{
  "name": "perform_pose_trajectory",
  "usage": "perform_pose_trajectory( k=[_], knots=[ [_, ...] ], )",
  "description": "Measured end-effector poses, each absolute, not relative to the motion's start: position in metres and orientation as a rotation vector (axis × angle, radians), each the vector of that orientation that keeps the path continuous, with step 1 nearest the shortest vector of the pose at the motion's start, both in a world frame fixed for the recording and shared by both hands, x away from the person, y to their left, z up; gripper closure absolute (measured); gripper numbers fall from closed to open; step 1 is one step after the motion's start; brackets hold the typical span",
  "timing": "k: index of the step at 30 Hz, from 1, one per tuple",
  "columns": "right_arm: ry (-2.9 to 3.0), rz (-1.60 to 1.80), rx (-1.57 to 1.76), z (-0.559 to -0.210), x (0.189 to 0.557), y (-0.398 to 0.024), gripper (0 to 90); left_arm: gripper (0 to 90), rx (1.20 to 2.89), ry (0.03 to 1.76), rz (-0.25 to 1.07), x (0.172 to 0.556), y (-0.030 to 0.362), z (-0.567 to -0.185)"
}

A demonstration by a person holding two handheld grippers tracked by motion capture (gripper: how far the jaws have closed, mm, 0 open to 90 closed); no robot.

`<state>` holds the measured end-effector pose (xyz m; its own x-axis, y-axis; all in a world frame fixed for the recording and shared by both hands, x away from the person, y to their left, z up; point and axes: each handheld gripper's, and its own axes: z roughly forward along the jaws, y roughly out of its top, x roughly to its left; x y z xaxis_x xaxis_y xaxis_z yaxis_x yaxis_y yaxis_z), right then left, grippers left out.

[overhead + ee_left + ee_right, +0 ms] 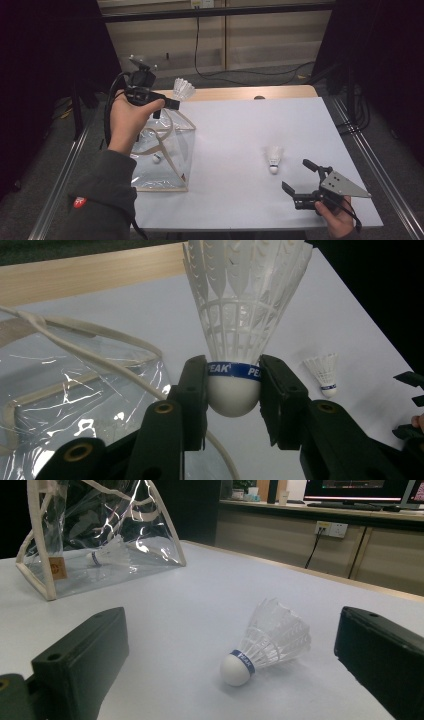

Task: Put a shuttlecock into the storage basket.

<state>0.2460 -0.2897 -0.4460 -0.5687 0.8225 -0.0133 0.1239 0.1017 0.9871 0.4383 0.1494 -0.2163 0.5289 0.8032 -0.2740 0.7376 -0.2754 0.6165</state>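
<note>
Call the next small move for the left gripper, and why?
Probably lower the left gripper toward the mouth of the clear bag before opening. Its jaws clamp the held shuttlecock by the cork, above the bag's far rim, and one shuttlecock in the bag already lies inside.

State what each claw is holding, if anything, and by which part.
The left claw grips a shuttlecock by its white rounded cork base, feathers up. The right claw is open and holds nothing.
</note>
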Motion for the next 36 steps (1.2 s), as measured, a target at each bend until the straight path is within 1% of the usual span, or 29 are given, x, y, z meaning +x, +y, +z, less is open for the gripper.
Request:
perform_pose_trajectory(
  k=[36],
  knots=[
    [1.792,1.516,0.929,-0.446,0.246,-0.289,0.7,65.3,2.003,1.310,0.164,0.438,0.174,-0.214]
  ],
)
